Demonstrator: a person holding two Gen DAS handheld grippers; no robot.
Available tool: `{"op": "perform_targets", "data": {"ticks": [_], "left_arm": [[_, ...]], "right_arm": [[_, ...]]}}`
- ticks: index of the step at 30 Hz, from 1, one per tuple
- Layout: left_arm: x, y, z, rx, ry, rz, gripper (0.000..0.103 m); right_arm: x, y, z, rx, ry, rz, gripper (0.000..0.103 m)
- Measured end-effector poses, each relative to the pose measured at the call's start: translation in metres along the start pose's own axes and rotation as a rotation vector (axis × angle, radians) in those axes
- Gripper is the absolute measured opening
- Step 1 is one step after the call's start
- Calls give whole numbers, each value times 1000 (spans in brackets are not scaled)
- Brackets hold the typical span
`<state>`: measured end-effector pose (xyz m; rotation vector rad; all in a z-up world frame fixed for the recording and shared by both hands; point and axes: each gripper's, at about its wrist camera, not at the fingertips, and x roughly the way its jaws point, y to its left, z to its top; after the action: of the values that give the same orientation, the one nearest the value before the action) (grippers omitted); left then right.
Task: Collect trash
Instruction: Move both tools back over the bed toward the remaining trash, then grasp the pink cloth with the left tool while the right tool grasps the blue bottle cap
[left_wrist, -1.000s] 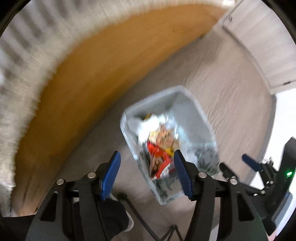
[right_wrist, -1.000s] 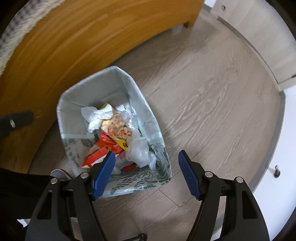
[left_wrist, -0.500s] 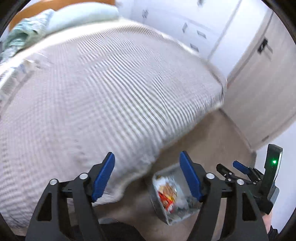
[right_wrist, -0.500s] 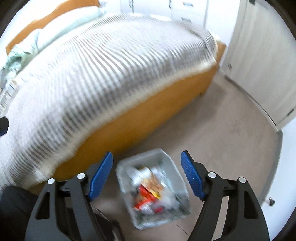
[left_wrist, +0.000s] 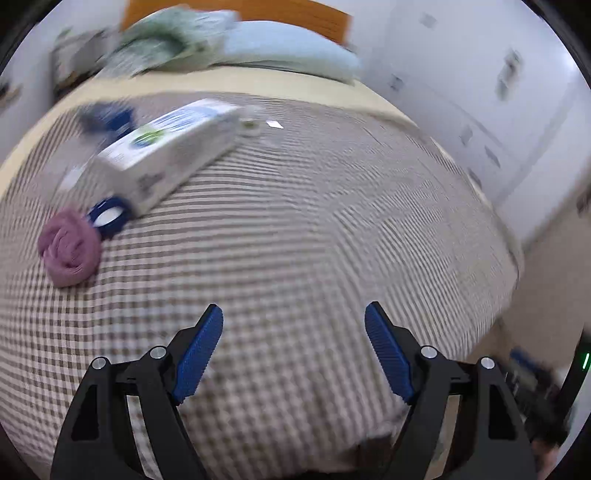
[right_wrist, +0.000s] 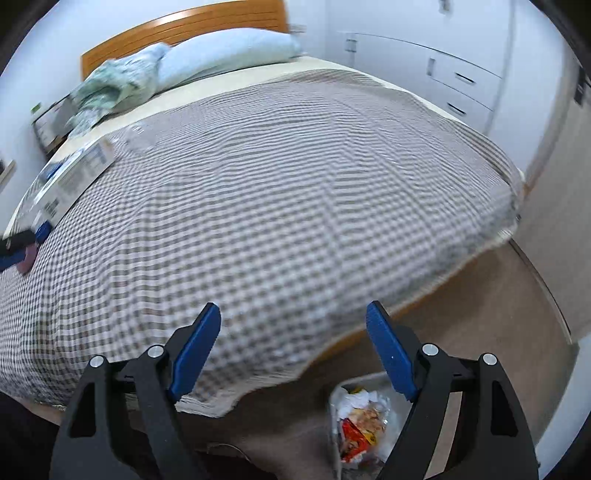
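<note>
The long white carton (left_wrist: 166, 147) lies far left on the checked bedspread (left_wrist: 295, 240), and I judge it the next piece of trash to fetch. Just near of it sit a blue ring-shaped thing (left_wrist: 107, 218) and a rolled purple cloth (left_wrist: 70, 253); farther off lies a small white scrap (left_wrist: 275, 124), too blurred to name. My left gripper (left_wrist: 293, 350) hangs over the near middle of the bed, jaws wide apart and holding nothing. My right gripper (right_wrist: 293, 350) is equally spread and empty, over the bed's near edge, with the lined bin (right_wrist: 364, 421) on the floor (right_wrist: 480, 314) just below, already holding wrappers. To do this well, I should reach far left with the left tongs, take the carton across its narrow width, and keep clear of the cloth. Then I can carry it right to the bin.
</note>
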<state>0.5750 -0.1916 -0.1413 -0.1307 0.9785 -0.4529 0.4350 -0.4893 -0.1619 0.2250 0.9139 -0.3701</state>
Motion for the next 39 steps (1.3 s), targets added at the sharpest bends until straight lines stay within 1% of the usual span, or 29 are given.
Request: {"op": "perform_targets", "data": {"ticks": [2,3,5,6,7,9,11,13,14,16,17,19,22,23,25,26,28,30,32,34,35,36,37,39], "left_arm": [[12,32,12,-101,5,-5,76],[19,47,17,-140,21,27,75],[35,66,25,-160,56,125,73],[41,76,29,-163,74,168,71],[44,83,32,-174,84,186,70],[45,99,41,-218,80,215,70],[45,117,50,-239,61,279,70],[44,132,56,-247,46,267,70],[44,137,63,-238,34,244,70],[44,141,71,-204,25,225,70],[45,144,76,-184,10,241,70],[42,150,88,-140,-50,310,71],[35,156,98,-42,-82,382,71],[29,162,100,-45,-89,397,71],[16,171,101,-89,-118,389,71],[8,183,102,-133,-125,343,71],[0,200,105,-172,-117,265,71],[-1,215,112,-201,-117,243,71],[-12,230,113,-237,-116,233,71],[-16,242,116,-266,-117,236,71],[-19,250,115,-286,-116,255,71],[-20,260,114,-308,-107,284,73],[-22,269,111,-329,-94,309,74],[-24,292,104,-380,-49,340,74]], "right_arm": [[8,15,3,-10,18,22,77],[9,21,5,-15,22,28,77],[11,38,9,-33,25,38,77],[12,45,11,-44,25,42,77],[13,50,13,-54,26,46,77],[17,62,18,-75,29,55,77],[21,74,21,-86,30,63,77],[26,84,26,-96,31,76,77],[30,92,30,-106,32,86,77],[35,103,37,-124,34,94,77],[38,111,41,-136,31,98,77],[42,125,49,-151,23,113,77],[45,145,59,-177,7,131,77],[45,150,61,-183,2,137,77],[49,160,65,-184,0,151,77],[51,163,67,-180,1,159,77],[57,172,69,-173,10,190,77],[61,184,70,-175,27,229,77],[64,204,71,-195,41,280,77],[65,223,70,-213,49,326,77],[67,241,72,-224,58,370,77],[68,251,73,-230,64,395,77],[69,272,76,-243,68,438,77],[67,307,77,-275,70,485,77]]}}
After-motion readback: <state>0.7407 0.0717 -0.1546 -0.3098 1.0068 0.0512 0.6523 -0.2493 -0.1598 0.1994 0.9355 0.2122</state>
